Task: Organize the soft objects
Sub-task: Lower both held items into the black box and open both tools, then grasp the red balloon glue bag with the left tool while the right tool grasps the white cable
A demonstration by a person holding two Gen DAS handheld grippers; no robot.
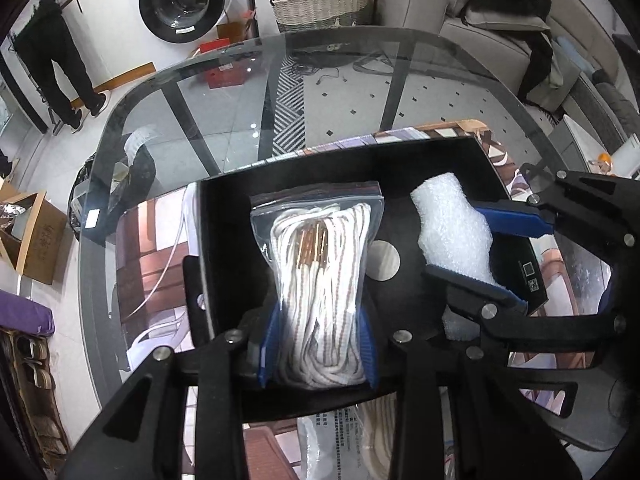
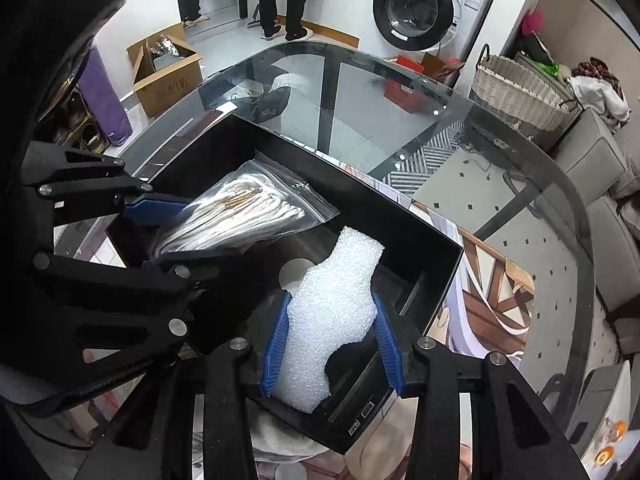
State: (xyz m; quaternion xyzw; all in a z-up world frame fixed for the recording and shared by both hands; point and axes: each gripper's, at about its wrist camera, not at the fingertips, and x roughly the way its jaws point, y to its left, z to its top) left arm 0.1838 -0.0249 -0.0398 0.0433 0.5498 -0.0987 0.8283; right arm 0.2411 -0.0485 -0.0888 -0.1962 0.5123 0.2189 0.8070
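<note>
Glass table [image 1: 192,92] ahead of both jaws, black box [image 1: 440,152] on it under them. My left gripper [image 1: 318,346] is clamped on the zip bag of white cord [image 1: 320,264], bag over the box's left half. My right gripper [image 2: 332,340] squeezes the white foam sheet [image 2: 332,312], inside the box's right half.

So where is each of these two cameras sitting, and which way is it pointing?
Left wrist view: rides on the left tongs, looking along them at the clear bag of white cord they squeeze over the black open box; the right tongs show at right.
Right wrist view: rides on the right tongs, facing the white foam piece they grip; the left tongs show at left.
Shared: box, both items, glass table, washing machine.
</note>
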